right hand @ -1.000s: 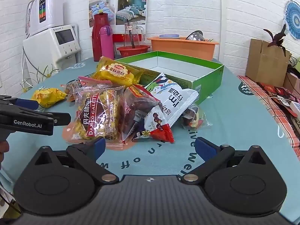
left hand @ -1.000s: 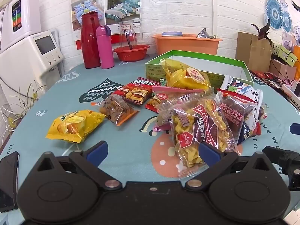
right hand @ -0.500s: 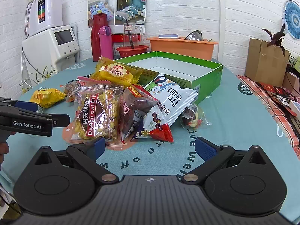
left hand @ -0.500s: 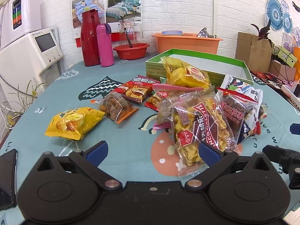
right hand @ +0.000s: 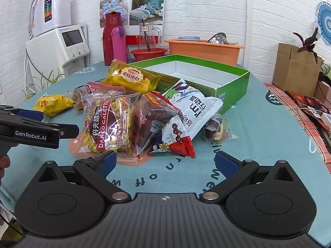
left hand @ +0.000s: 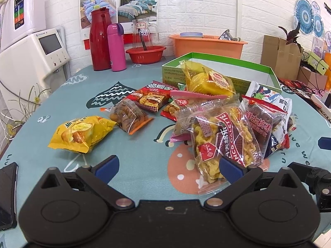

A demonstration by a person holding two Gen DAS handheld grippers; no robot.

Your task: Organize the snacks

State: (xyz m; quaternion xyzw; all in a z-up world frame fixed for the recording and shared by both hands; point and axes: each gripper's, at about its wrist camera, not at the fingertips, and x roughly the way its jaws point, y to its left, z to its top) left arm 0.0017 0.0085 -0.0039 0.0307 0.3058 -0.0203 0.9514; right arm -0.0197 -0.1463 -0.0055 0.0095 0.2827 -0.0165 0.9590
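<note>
Fingers [left hand: 107,165] of the left gripper [left hand: 167,166] stand spread wide with nothing between them, low over the teal patterned desk [left hand: 132,150]; its right blue pad sits just at the near edge of a clear packet of yellow galette snacks [left hand: 225,144], though contact cannot be told. The right gripper [right hand: 165,162] is likewise spread apart and holds nothing, its left pad close beside the same packet's bottom seam. The snacks lie in a loose heap in front of an open green box [right hand: 233,82], whose white inside looks bare as far as can be seen. A yellow bread packet [right hand: 130,78] leans on top of the heap against the box wall; a dark red date packet [right hand: 153,119], a white packet with black lettering [right hand: 196,107] and a small red-tipped chocolate packet [right hand: 178,138] overlap to the right of the galette snacks. Apart from the heap, toward the left, lie a yellow cake packet [left hand: 80,133], a clear packet of brown biscuits [left hand: 128,117] and a red snack packet [left hand: 153,98]. At the far edge stand a red thermos [left hand: 100,39], a pink bottle [left hand: 115,47], a red bowl [left hand: 145,53] and an orange basin [left hand: 206,45].
</note>
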